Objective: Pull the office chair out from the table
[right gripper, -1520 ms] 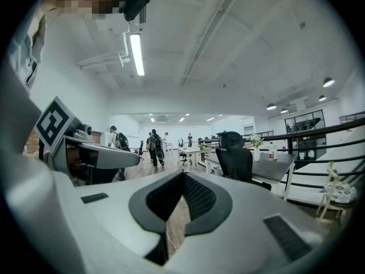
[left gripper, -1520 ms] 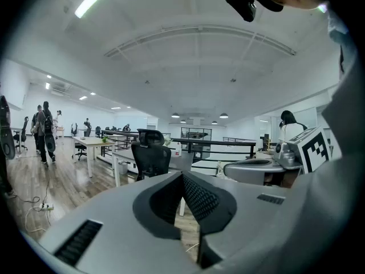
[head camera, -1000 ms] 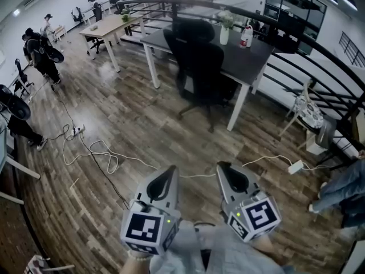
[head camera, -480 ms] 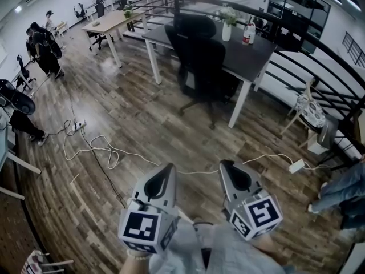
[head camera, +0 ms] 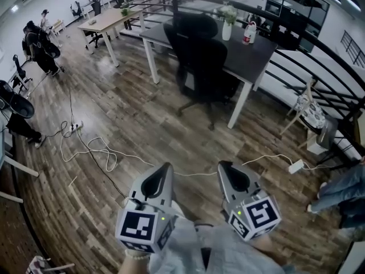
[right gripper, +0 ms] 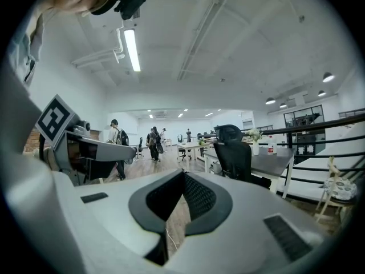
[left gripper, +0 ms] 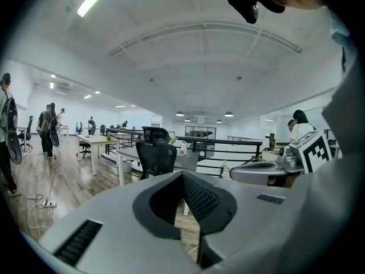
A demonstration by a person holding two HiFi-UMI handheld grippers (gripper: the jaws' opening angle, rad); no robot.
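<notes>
One dark table (head camera: 251, 56) stands on wooden plank floor (head camera: 137, 113).

- Legible words, numbers, brand names or signs: none in any view.
- On the marker cube (head camera: 140, 228) of the left gripper (head camera: 166, 167): black-and-white square code pattern, no letters or digits.
- On the second marker cube (head camera: 259, 214), of the right gripper (head camera: 222, 165): like pattern, loosely resembling a character, not readable as one.
- On the bottle (head camera: 247, 34) standing on the table (head camera: 259, 56): red label, perhaps printed, too small to read.
</notes>
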